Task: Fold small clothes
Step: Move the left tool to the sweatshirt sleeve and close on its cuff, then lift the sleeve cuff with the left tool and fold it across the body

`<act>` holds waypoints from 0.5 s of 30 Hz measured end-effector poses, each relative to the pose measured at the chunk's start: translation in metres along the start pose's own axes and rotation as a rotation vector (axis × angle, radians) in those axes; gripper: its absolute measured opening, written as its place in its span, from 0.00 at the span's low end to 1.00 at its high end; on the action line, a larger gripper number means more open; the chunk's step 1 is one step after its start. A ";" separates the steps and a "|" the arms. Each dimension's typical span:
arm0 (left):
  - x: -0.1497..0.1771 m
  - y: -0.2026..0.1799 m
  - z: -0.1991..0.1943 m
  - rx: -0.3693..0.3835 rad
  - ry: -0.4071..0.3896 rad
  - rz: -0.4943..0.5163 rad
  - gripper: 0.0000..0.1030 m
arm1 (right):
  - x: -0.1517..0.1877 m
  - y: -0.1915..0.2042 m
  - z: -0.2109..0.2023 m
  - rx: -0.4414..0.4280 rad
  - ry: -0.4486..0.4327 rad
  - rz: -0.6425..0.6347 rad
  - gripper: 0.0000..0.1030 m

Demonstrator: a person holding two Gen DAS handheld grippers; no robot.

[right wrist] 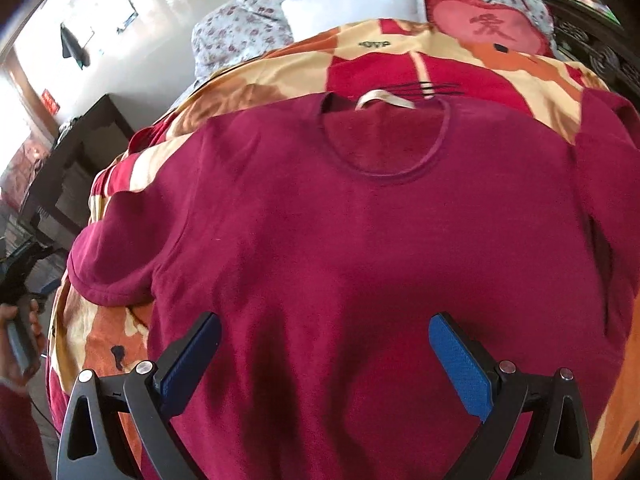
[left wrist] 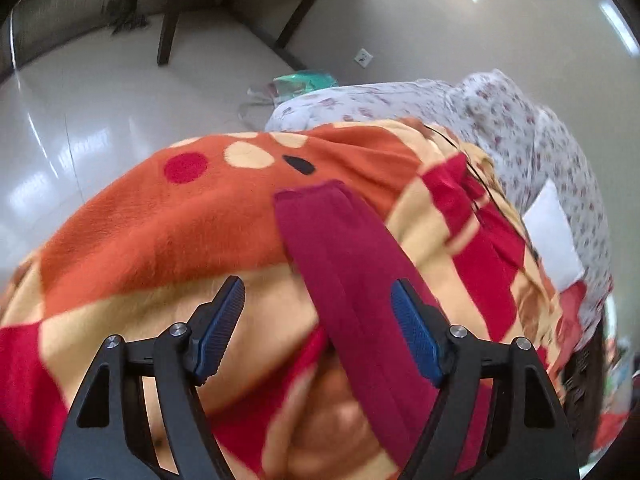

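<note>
With my left gripper apart and pressing nothing, the long sleeve of the dark-red knit jumper lies loose between its blue pads, stretched over the orange, cream and red fleece blanket. Risk: closing here may pinch blanket with sleeve. The jumper lies flat, neck away from me. My right gripper stands spread above the lower body, holding nothing. Risk: a grab mid-panel would bunch the cloth and skew the fold.
</note>
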State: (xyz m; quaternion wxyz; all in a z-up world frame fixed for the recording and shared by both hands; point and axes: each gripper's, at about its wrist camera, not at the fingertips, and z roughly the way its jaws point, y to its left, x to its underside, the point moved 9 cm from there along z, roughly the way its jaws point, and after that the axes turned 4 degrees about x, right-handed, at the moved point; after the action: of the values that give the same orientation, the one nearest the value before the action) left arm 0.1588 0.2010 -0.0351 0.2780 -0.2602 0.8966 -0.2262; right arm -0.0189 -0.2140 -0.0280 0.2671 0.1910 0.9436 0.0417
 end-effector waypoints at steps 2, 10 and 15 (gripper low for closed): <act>-0.006 0.002 0.010 0.028 0.005 -0.031 0.74 | 0.000 0.005 0.005 0.011 0.010 -0.026 1.00; -0.018 -0.018 0.035 0.008 -0.005 0.078 0.16 | -0.001 0.014 0.016 0.032 0.023 -0.072 1.00; -0.016 -0.032 0.015 0.024 -0.061 0.140 0.09 | -0.002 0.017 0.014 0.019 0.018 -0.082 0.99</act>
State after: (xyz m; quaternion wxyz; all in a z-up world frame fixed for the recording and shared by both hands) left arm 0.1906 0.1820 -0.0226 0.3233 -0.2002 0.9010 -0.2088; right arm -0.0044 -0.1995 -0.0356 0.2584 0.1545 0.9533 0.0235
